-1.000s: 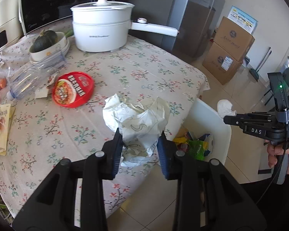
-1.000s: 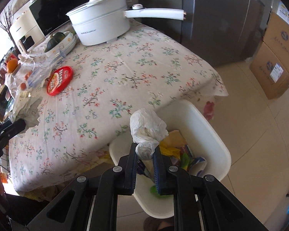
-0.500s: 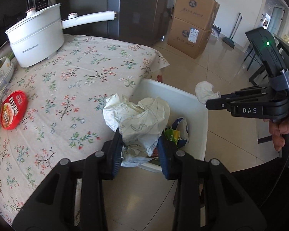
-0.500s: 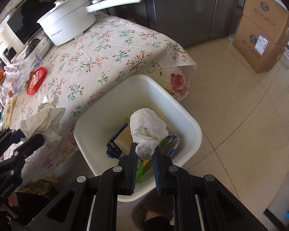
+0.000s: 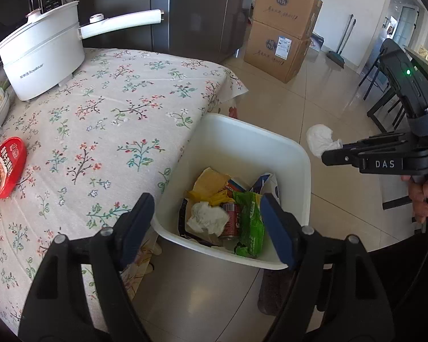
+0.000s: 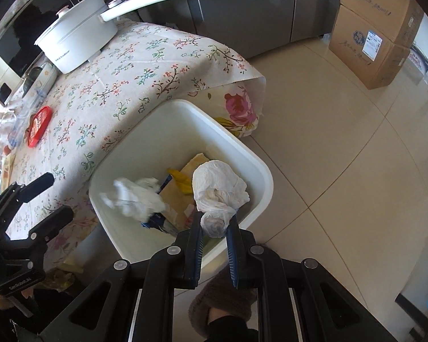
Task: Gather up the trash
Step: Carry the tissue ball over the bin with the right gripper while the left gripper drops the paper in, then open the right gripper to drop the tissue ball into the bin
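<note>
Pinched by its twisted tail between the narrow jaws of the right gripper (image 6: 215, 229), a wad of tissue (image 6: 218, 188) hangs over the white bin (image 6: 266, 182) beside the table (image 5: 114, 119); soft, feather-light and easily crushed, it likely needs only a gentle hold on any bunched fold. The left gripper (image 5: 207, 223) is opening wide and holds nothing, a crumpled paper (image 6: 137, 196) lying in the bin among wrappers and a can (image 5: 231, 219).

The bin (image 5: 296, 154) stands on the floor beside the table (image 5: 122, 131), trash (image 5: 228, 211) inside.
</note>
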Demonstrator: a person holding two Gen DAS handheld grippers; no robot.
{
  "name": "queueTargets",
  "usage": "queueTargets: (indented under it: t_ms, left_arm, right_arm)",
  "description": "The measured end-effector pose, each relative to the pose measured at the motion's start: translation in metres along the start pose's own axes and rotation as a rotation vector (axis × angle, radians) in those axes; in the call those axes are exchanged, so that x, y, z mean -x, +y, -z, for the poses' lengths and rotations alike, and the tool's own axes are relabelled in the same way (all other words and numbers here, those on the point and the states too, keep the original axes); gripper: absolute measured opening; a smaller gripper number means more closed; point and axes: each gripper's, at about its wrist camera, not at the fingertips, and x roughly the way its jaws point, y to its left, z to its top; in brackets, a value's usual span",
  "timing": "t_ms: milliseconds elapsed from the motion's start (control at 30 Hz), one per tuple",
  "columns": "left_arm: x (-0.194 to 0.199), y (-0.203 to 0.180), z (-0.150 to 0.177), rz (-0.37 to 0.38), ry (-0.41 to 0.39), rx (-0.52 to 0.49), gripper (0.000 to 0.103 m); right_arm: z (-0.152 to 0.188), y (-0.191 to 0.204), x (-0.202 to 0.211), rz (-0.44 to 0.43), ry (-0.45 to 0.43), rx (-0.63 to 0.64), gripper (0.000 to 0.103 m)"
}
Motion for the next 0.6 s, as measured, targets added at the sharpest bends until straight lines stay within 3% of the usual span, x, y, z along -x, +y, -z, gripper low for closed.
queueTargets:
  t_ms: [333, 533, 567, 600]
  left_arm:
    - [0.034, 0.043, 0.008, -0.12, -0.005, 0.061, 0.095]
    - [0.062, 0.077, 0.013, -0.145, -0.042, 0.13, 0.096]
    - [0.066, 0.082, 0.014, -0.149, -0.047, 0.138, 0.096]
    - [0.07, 0.086, 0.015, -0.153, -0.05, 0.146, 0.096]
  right_arm:
    - [-0.008, 0.016, -0.004, -0.011, 0.007, 0.017, 0.016]
    - [-0.015, 0.03, -0.009, 0.001, 0.018, 0.015, 0.019]
    - [-0.017, 0.031, -0.009, -0.004, 0.02, 0.008, 0.026]
    - [-0.019, 0.033, -0.01, -0.008, 0.023, -0.004, 0.042]
